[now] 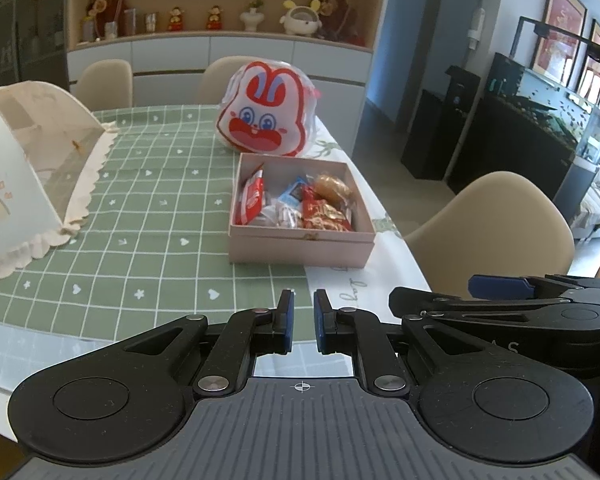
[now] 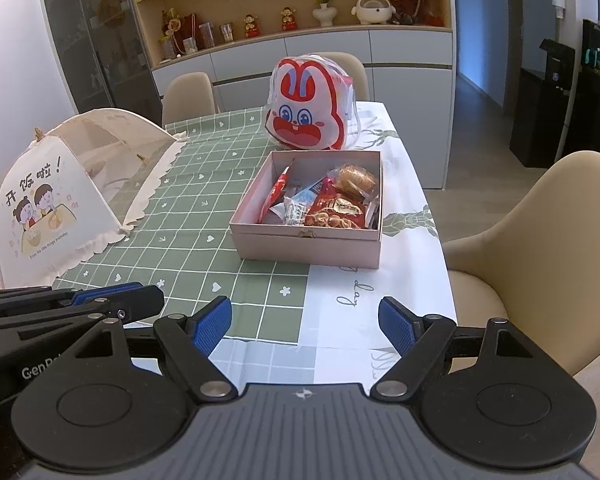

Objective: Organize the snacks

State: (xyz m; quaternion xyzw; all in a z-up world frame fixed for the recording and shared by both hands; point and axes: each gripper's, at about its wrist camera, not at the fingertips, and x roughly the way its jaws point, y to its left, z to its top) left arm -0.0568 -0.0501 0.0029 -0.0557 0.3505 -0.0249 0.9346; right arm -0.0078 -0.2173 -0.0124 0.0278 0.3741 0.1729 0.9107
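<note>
The wrappers inside the pink box (image 2: 308, 246) overlapped, so only a red packet (image 2: 276, 192), a round pastry (image 2: 355, 178) and a red bag of biscuits (image 2: 334, 214) could be told apart; their print was unreadable. The mesh food cover (image 1: 32, 184) was cut off at the left wrist view's edge. Both tools pointed down toward the worktop (image 2: 204, 216), side by side near its front edge. The left tool (image 1: 303, 320) was nearly closed and empty; the right tool (image 2: 305, 324) stood wide, holding nothing. The box sat well ahead of both, just in front of a rabbit-face bag (image 2: 306, 114). Beige chairs (image 2: 548, 248) ringed the worktop.
</note>
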